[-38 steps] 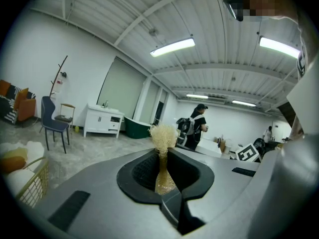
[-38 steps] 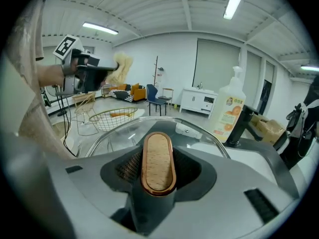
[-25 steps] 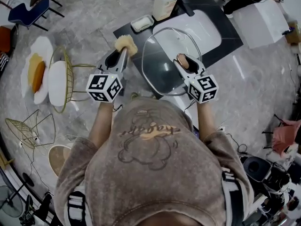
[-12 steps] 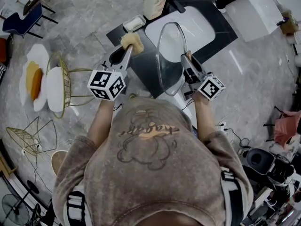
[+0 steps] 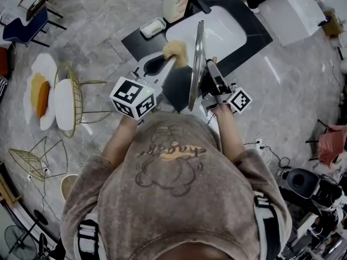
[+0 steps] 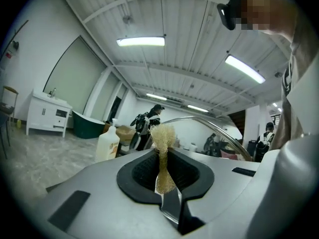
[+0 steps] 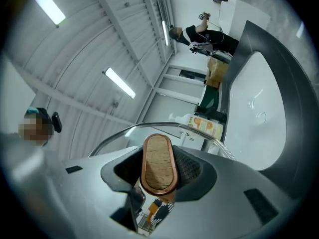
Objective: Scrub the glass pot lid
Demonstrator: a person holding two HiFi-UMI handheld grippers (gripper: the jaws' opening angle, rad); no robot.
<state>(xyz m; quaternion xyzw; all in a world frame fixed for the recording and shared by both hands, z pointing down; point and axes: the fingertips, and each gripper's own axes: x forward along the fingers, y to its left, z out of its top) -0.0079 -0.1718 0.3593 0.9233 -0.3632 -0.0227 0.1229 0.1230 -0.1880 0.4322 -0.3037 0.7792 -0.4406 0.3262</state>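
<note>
Glass pot lid (image 5: 198,47), flat a second ago, now stands on edge at upper centre, right gripper (image 5: 210,69) clamped on its wooden handle (image 7: 158,163). Left gripper (image 5: 164,65), pinching a loofah scrubber (image 5: 176,51), has come alongside; scrubbing looks imminent.

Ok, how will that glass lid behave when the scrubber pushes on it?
The glass lid looks rigid, unlikely to flex. Held on edge by only its handle in the right gripper, it may pivot when pushed. Near the hard sink, it would probably break if dropped.
</note>
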